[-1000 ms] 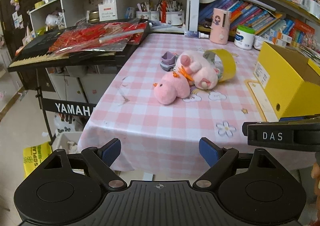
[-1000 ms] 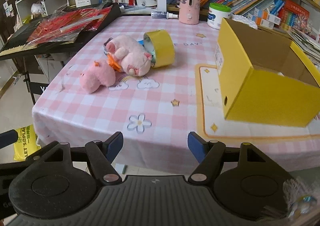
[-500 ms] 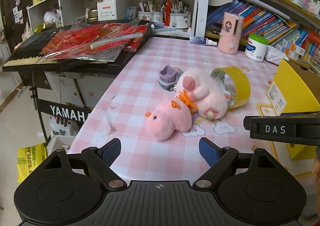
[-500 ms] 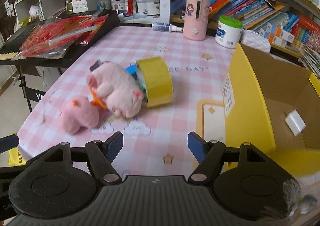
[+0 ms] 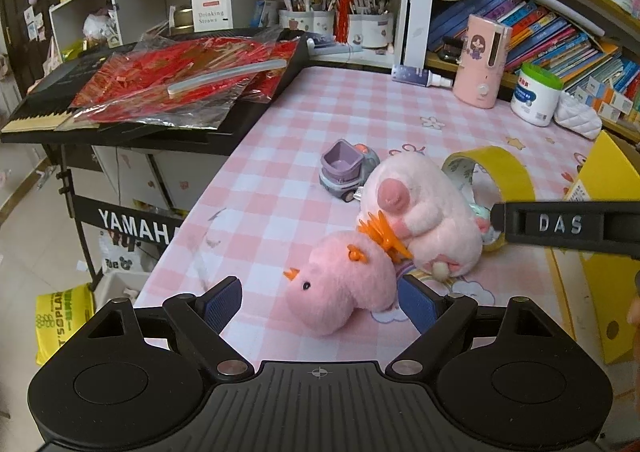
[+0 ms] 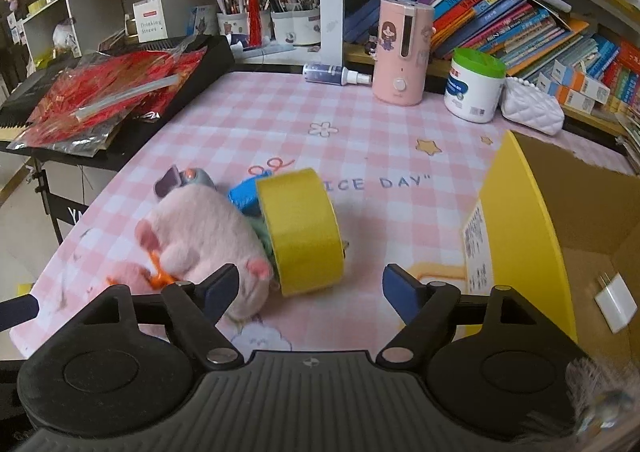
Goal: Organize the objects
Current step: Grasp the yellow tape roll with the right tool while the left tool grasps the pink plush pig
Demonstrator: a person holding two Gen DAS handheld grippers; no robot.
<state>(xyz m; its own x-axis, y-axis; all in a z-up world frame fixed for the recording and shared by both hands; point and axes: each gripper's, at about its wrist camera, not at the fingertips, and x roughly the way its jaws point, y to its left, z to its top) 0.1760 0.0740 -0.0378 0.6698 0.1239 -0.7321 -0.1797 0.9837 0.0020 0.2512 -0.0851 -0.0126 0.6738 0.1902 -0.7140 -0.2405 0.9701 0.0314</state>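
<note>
Both claws hung spread over the toys on the pink checked table.

The left gripper (image 5: 320,302) stood wide apart with the small pink plush (image 5: 340,284) lying between its blue pads, not visibly touched by either. The right gripper (image 6: 310,290) was likewise spread, its left pad just in front of the larger pink plush (image 6: 200,248) and the yellow tape roll (image 6: 304,232) ahead of the gap. A purple toy truck (image 5: 346,170) sat behind the plushes, and an open yellow box (image 6: 520,236) stood to the right. The checked tablecloth (image 6: 280,124) ran back to crowded bookshelves (image 6: 520,20); a keyboard (image 5: 48,108) under red foil packets stood at the left.
</note>
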